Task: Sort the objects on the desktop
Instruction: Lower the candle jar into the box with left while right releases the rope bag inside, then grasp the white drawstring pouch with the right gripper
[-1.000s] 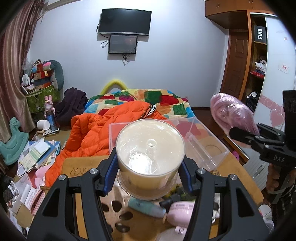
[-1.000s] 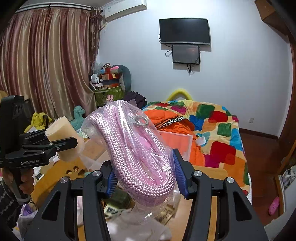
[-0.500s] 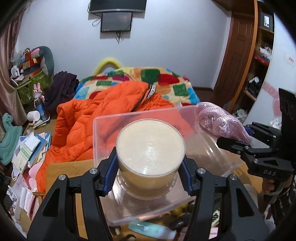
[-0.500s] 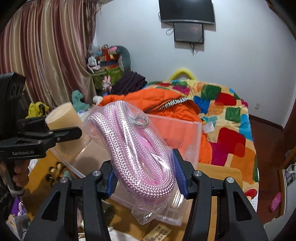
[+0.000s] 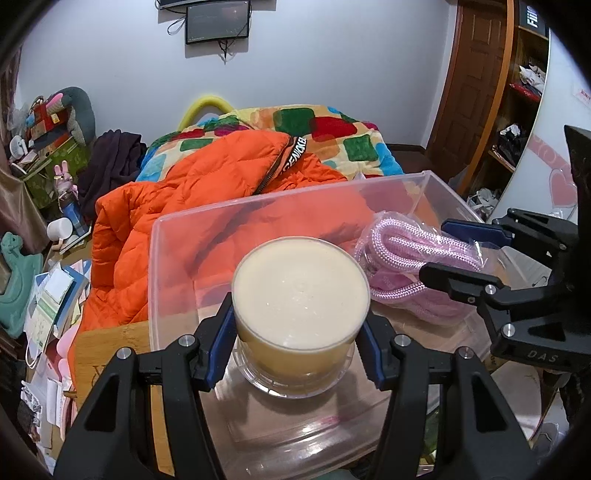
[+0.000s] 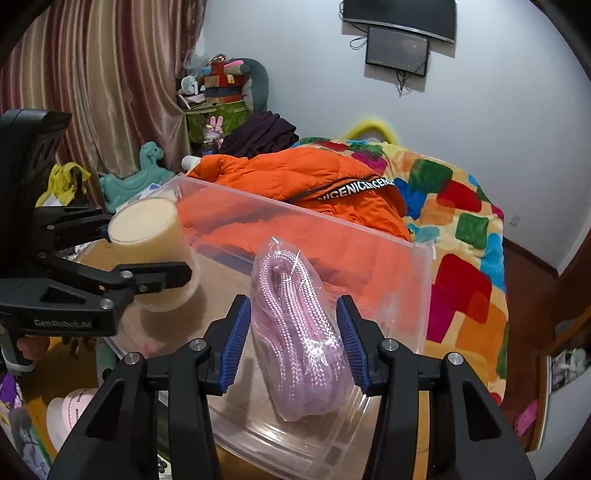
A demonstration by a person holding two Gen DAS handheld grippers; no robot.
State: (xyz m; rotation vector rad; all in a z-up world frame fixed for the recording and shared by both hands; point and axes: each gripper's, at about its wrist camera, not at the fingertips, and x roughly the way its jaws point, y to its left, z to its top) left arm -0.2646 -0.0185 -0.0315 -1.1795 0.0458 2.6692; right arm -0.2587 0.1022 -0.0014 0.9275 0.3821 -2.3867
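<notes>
Biggest thing past both sets of fingers is the bed (image 6: pixel 469 221) with its patchwork blanket, and on it an orange puffer jacket (image 5: pixel 207 206) whose zipper tape reads "NICENICENICE" over and over. Up on the shelf at the far right there's a black box (image 5: pixel 532 16) with white lettering, looks like "FiiiO" but it's cut off at the edge.

Closer in, right ahead of the fingers, a clear plastic bin (image 5: pixel 258 221) sits on the wooden bench (image 5: pixel 107 354).

The left gripper (image 5: pixel 300 339) (its side says "GenRobot.AI" in the right view) has its blue pads (image 5: pixel 221 343) pinching a cream-coloured tub (image 5: pixel 301 291) from both sides, held inside the bin just above its floor.

The right gripper (image 6: pixel 295 339), marked "DAS", has a bagged pink rope (image 6: pixel 299 332) between its fingers (image 6: pixel 234 347), also down inside the bin. Those jaws have just been closing a bit, yet there's a sliver of gap on each side of the bag, so they stand loosely around it rather than squeezing.
</notes>
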